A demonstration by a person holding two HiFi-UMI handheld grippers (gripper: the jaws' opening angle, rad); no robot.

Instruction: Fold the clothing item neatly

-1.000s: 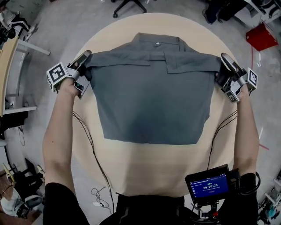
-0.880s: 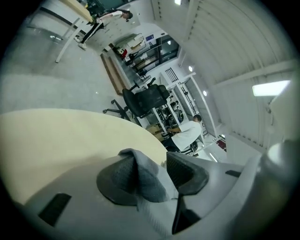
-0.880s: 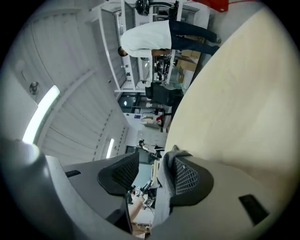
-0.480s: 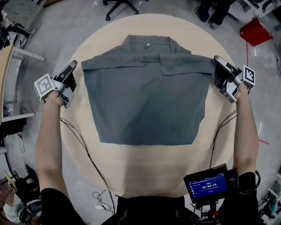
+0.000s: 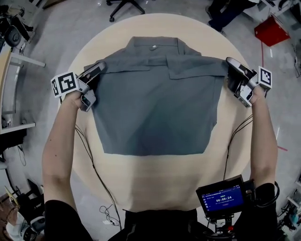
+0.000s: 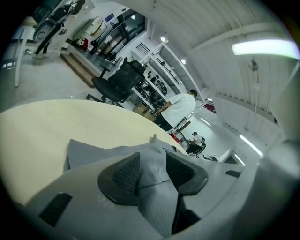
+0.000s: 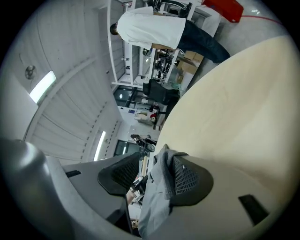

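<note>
**Item: grey shirt (image 5: 155,103).** Spread flat, collar away from the person, on a round pale bench (image 5: 164,183). Both short sleeves are drawn outward to the grippers.

**Left gripper (image 5: 95,69).**
- Head view: its tip is at the left sleeve end, over the bench edge.
- Left gripper view only: the fingers (image 6: 123,174) are pinching a fold of grey cloth, which bunches between the ribbed pads and trails down toward the camera.

**Right gripper (image 5: 230,66).**
- Head view: its tip is at the right sleeve end.
- Right gripper view only: the fingers (image 7: 186,177) are closed on a ridge of shirt cloth. The cloth lies against one pad; contact with the other is probably made, though the angle is poor.

**Surroundings.**
- Head view: a black device with a lit blue screen (image 5: 222,197) near the person's waist, cables (image 5: 94,160) hanging past the bench edge, a red box (image 5: 270,29) on the floor at far right, and an office chair base (image 5: 123,4) beyond the bench.
- Gripper views only: a person in a white top (image 6: 180,104) and a black office chair (image 6: 119,79) beyond the bench.

**Obstructions.** None lies on the shirt. The bench around it is bare.
</note>
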